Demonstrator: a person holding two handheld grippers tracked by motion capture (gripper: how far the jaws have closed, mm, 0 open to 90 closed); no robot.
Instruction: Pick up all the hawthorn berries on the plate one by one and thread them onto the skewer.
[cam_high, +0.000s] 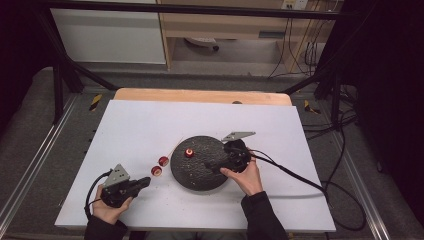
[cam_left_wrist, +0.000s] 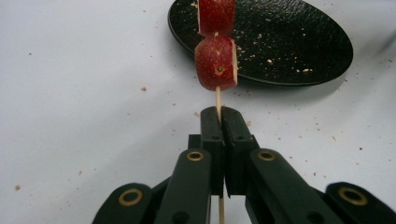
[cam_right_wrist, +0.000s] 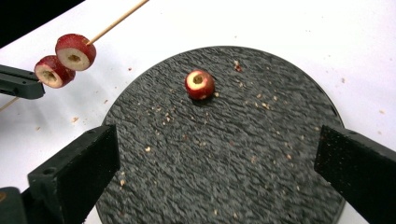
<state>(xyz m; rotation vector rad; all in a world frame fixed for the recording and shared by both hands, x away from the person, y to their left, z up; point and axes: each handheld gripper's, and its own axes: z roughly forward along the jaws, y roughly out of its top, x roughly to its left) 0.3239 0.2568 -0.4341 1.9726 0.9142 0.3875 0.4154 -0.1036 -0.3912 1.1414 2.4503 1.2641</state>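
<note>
At lower left, my left gripper (cam_high: 142, 182) pinches a skewer (cam_left_wrist: 218, 99) carrying two fruit pieces (cam_high: 160, 166). Mid-frame, my right gripper (cam_high: 214, 166) hovers wide-jawed over the plate (cam_high: 200, 177), probably to grasp the remaining piece (cam_right_wrist: 200, 84).

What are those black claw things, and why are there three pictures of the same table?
A person sits at a white table holding a squeeze tool in each hand. One picture comes from a camera up high. The other two come from little cameras riding on the tools, looking along their black fingers.

The left gripper is pinched shut on a thin wooden skewer with two red fruit pieces threaded on it.

The right gripper is open, holding nothing, and hovers over a round black plate. One more red fruit piece sits on that plate, with crumbs scattered around it.
</note>
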